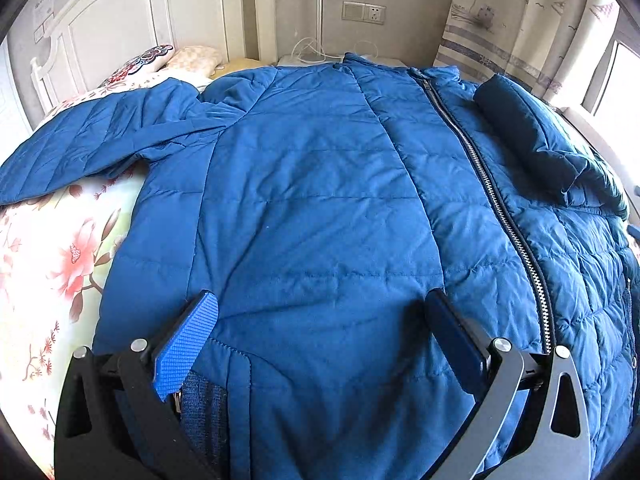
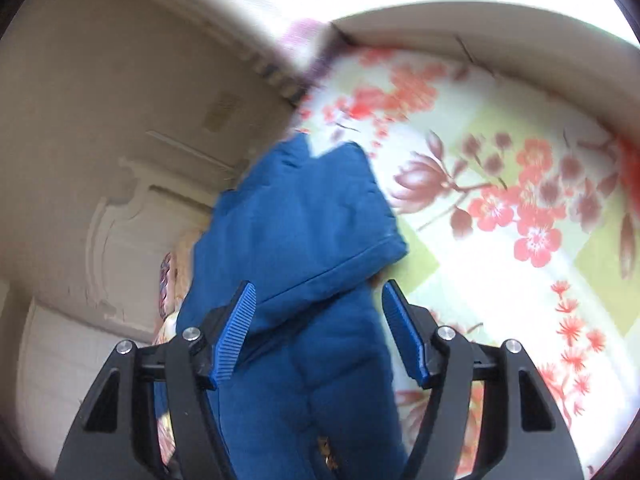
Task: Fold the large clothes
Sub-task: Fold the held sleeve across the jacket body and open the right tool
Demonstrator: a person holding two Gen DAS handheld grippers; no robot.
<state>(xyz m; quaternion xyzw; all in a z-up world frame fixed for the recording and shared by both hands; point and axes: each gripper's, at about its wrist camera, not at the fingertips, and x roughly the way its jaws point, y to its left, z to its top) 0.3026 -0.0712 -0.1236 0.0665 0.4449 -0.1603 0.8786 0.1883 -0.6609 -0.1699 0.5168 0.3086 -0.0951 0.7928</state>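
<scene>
Blue jacket [image 1: 320, 200] lies spread on floral sheet [image 1: 52, 248], zip [image 1: 500, 208] running up its right side, one sleeve out to the left, the other folded over the body at right. L gripper [image 1: 324, 320] stands wide, both pads [image 1: 188, 340] down against the fabric near the hem, nothing pinched. R gripper [image 2: 318, 328] jaws apart, a blue sleeve [image 2: 296, 240] passing between them w/o pads pressing; that view is blurred. Headboard [image 1: 120, 32] behind.
</scene>
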